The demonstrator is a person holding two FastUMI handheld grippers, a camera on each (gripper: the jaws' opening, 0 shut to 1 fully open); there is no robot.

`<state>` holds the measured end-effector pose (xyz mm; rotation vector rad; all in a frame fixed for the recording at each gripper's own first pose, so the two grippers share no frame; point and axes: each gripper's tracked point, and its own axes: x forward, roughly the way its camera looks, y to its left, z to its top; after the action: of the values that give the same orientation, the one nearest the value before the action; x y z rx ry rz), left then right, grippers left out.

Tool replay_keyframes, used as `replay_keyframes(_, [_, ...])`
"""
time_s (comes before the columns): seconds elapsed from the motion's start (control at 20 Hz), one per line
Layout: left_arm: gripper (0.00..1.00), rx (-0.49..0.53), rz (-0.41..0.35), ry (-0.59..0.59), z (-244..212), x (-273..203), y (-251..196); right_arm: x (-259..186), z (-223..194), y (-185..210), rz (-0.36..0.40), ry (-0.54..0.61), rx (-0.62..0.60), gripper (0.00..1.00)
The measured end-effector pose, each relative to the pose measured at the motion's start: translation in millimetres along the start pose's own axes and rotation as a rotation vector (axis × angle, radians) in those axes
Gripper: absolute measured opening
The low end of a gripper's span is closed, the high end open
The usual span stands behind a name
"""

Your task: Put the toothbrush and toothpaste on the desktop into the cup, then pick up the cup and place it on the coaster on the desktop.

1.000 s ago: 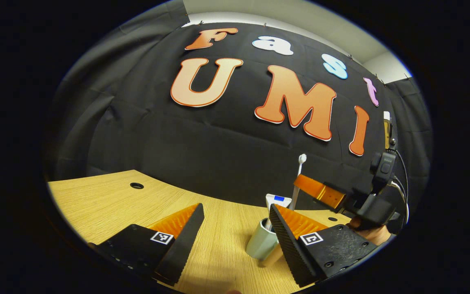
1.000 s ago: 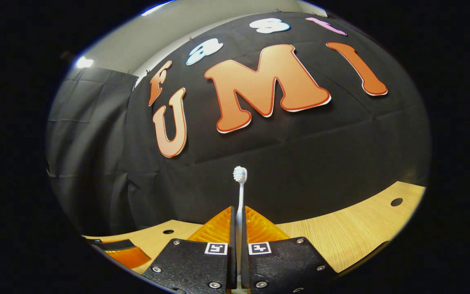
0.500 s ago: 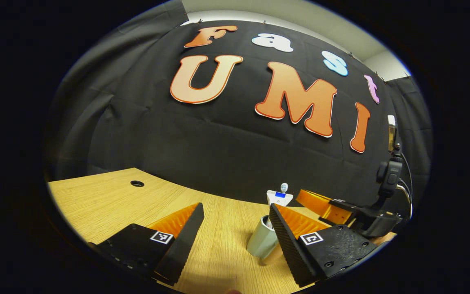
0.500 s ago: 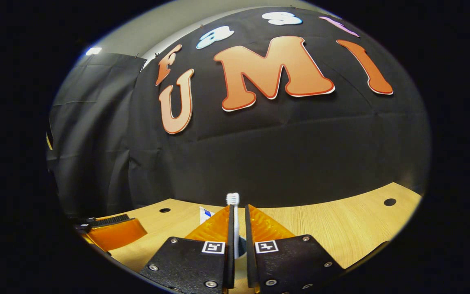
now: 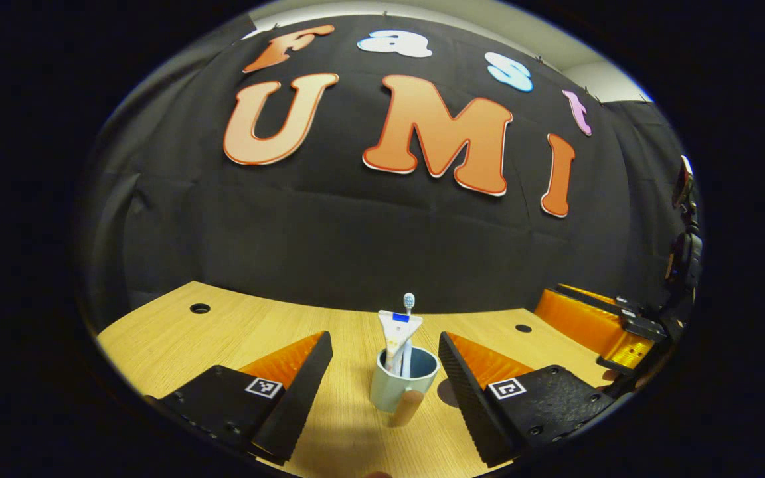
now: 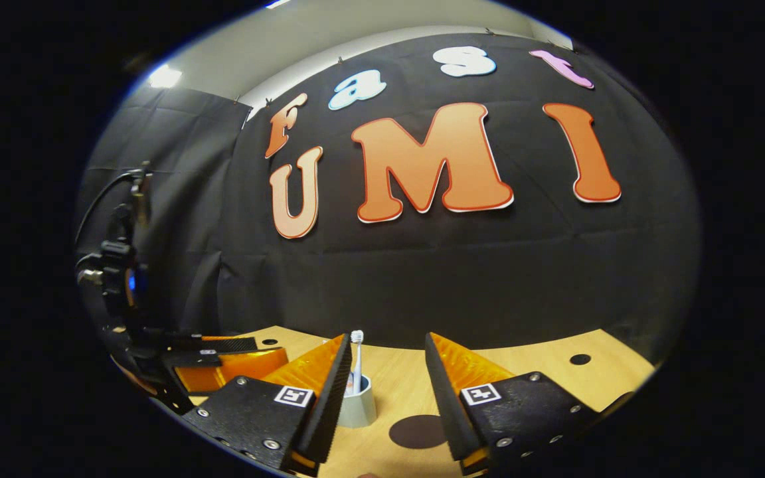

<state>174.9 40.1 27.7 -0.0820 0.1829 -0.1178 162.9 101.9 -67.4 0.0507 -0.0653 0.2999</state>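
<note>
The cup (image 5: 401, 383) is standing on the tabletop (image 5: 236, 325), holding the toothbrush (image 5: 408, 303) and toothpaste (image 5: 397, 332) upright. Just right of the cup, the dark round coaster (image 6: 418, 431) is lying. Both the left claw (image 5: 386, 378) and right claw (image 6: 382, 392) are spread, gripping nothing

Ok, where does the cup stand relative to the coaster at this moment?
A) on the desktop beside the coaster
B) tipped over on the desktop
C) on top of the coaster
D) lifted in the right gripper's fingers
A: in the right gripper view the cup stands upright on the desktop, with the dark round coaster lying bare next to it.
</note>
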Motion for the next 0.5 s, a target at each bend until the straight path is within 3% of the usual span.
replay_keyframes(0.05, [0.96, 0.003, -0.008, 0.051, -0.5, 5.9, -5.4, -12.4, 2.8, -5.0, -0.006, 0.001, -0.022, 0.65])
replay_keyframes(0.1, [0.96, 0.013, -0.013, 0.114, -5.9, 12.4, -9.4, -22.4, 5.0, -9.8, -0.010, 0.000, -0.039, 0.78])
replay_keyframes(0.2, [0.97, 0.036, -0.016, 0.245, -17.6, 23.4, -15.3, -42.9, 9.5, -17.9, -0.010, -0.007, -0.053, 0.86])
replay_keyframes(0.5, [0.97, -0.008, 0.000, 0.598, -61.9, 35.6, -23.5, -87.2, 14.7, -40.1, -0.028, -0.024, -0.067, 0.92])
